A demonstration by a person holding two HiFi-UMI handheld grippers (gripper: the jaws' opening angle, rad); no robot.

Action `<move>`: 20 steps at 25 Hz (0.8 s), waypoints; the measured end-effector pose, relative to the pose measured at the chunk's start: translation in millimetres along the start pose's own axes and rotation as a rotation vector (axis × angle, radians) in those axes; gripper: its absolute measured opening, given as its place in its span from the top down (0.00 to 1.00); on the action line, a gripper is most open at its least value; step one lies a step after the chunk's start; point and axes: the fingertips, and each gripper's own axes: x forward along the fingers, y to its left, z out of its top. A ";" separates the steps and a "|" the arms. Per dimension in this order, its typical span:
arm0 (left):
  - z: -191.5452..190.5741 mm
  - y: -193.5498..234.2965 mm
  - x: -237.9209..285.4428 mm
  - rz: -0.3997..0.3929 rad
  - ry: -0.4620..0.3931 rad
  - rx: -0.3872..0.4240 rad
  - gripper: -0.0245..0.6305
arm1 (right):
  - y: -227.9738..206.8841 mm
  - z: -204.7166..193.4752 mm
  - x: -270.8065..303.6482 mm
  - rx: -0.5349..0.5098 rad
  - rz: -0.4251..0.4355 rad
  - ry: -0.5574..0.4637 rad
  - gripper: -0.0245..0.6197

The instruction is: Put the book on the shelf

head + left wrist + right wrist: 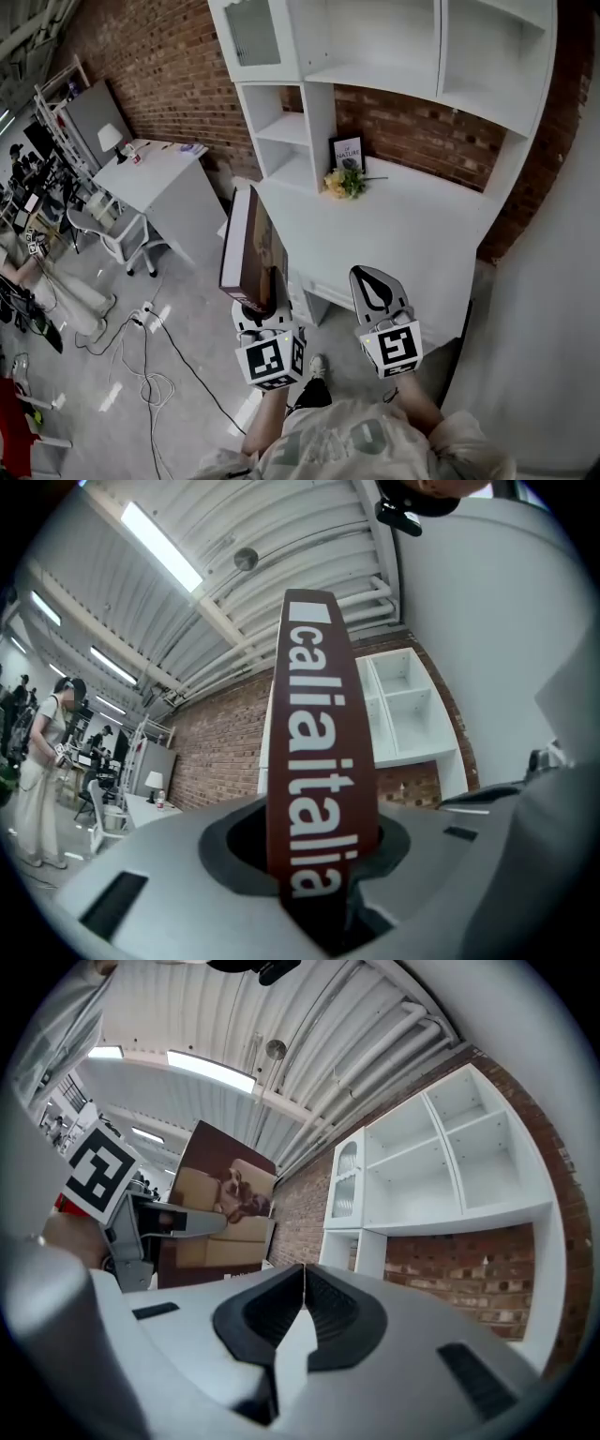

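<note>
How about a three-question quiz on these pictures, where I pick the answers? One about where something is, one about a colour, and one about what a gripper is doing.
1. Where are the flowers?
A. on the floor
B. on the white desk, beside the framed picture
C. on the chair

2. What colour is the spine of the book?
A. dark red
B. green
C. blue

3. How is the right gripper?
A. holding a cup
B. shut, with nothing in it
C. wide open

Answers:
1 B: the flowers lie on the desk next to the picture.
2 A: the spine is dark red with white letters.
3 B: its jaws meet, and the left gripper holds the book.
</note>
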 end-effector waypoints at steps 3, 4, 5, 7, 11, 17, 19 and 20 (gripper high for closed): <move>-6.7 10.5 56.9 -0.058 -0.007 -0.022 0.73 | -3.0 -4.2 67.9 0.019 -0.025 0.001 0.94; -7.7 14.6 74.2 -0.073 -0.008 -0.026 0.73 | -2.4 -5.5 88.3 0.026 -0.023 0.007 0.94; -7.7 19.0 90.3 -0.087 -0.013 -0.029 0.73 | -1.8 -5.5 107.3 0.028 -0.017 0.010 0.94; -6.8 29.1 120.2 -0.107 -0.025 -0.030 0.73 | -2.9 -3.9 141.4 0.018 -0.008 0.012 0.94; -12.1 51.9 173.0 -0.126 -0.025 -0.051 0.73 | -12.0 -4.1 198.0 0.008 -0.016 0.012 0.94; -28.1 70.1 225.6 -0.164 -0.002 -0.049 0.73 | -25.4 -25.0 250.8 0.038 -0.051 0.047 0.94; -34.0 71.3 238.0 -0.171 0.004 -0.051 0.73 | -30.8 -27.8 259.4 0.041 -0.071 0.051 0.94; -37.1 69.5 243.6 -0.177 0.006 -0.056 0.73 | -35.2 -29.2 261.4 0.040 -0.085 0.053 0.94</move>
